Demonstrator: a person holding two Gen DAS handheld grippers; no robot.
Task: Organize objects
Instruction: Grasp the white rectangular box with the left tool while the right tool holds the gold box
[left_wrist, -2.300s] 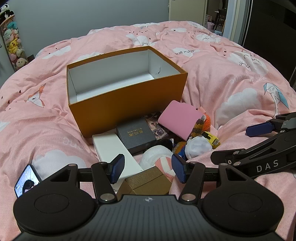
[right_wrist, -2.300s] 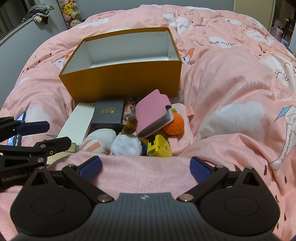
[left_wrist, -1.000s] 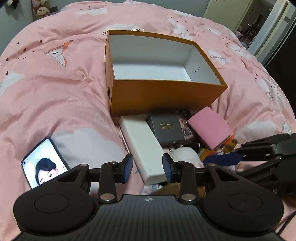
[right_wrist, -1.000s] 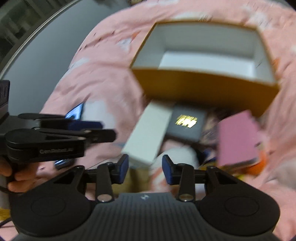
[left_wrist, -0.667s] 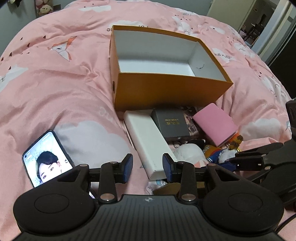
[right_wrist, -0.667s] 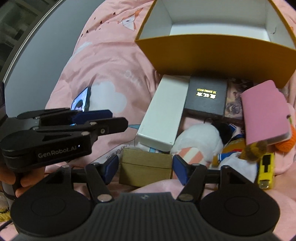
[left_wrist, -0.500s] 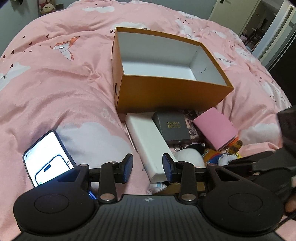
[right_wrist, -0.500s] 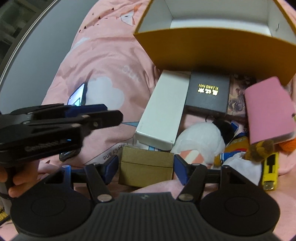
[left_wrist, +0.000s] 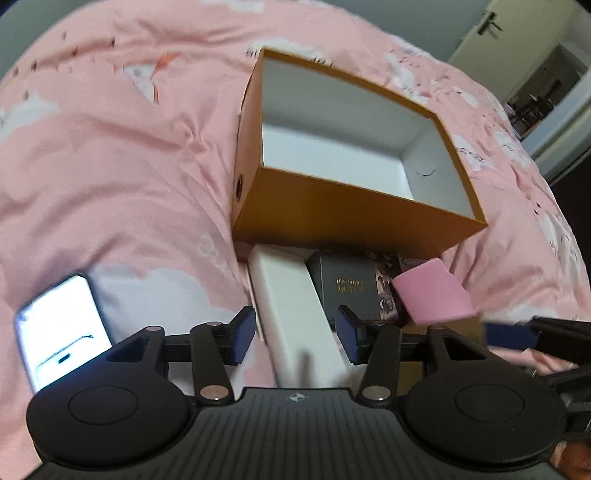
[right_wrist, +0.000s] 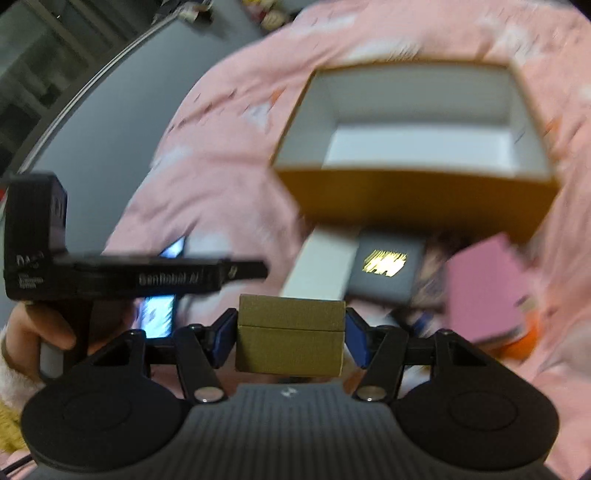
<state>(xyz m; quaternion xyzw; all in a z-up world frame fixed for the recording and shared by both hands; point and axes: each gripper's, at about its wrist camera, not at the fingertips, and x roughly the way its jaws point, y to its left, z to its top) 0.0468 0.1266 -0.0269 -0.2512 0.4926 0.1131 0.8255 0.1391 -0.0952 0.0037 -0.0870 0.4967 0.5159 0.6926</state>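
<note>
An open orange box (left_wrist: 351, 210) with a white inside stands on the pink bed. Against its near wall lie a long white box (left_wrist: 291, 306), a dark grey box (left_wrist: 347, 288) and a pink wallet (left_wrist: 432, 295). My left gripper (left_wrist: 294, 339) hovers over the near end of the white box; its jaws are opening and the pads stand clear of it. My right gripper (right_wrist: 290, 338) has a small gold box (right_wrist: 290, 336) between its pads, jaws closing on it, lifted off the bed. The left gripper (right_wrist: 236, 271) shows side-on in the right wrist view.
A lit phone (left_wrist: 62, 332) lies on the duvet at the left. The right gripper's arm (left_wrist: 535, 332) reaches in from the right edge. A hand (right_wrist: 33, 332) holds the left gripper's handle. An orange knitted toy (right_wrist: 517, 339) peeks out under the wallet.
The right gripper took hold of the gold box and raised it. The left gripper moved closer to the white box, rolled a little, and its jaws widened.
</note>
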